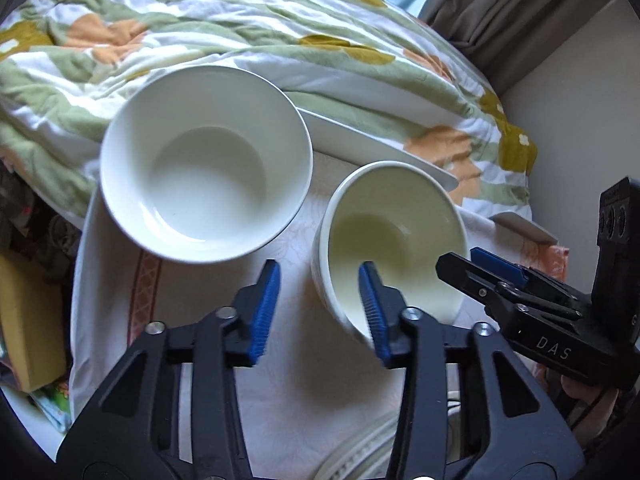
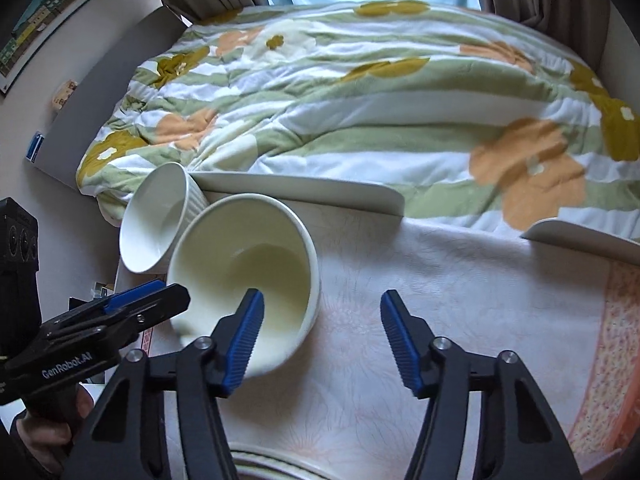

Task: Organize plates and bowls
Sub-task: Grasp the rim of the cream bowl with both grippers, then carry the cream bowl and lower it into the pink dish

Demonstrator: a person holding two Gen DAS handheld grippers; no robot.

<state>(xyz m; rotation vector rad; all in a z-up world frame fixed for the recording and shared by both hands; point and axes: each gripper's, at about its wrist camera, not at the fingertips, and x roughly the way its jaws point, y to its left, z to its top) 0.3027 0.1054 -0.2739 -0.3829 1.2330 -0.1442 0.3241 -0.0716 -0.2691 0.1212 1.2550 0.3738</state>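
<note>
Cream bowl [image 1: 394, 240] on surface [image 1: 280, 380], white bowl [image 1: 206, 162] at its 10 o'clock. Our left tool [image 1: 322, 312] and right tool [image 2: 322, 340] both spread, straddling cream rim, pinching nothing. We should seat pads deeper, then close evenly.

right tongs [image 2: 322, 336] open | left pad inside cream bowl [image 2: 244, 276]

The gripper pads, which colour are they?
Blue, ribbed pads on black fingers; the right wrist view shows them best.
</note>
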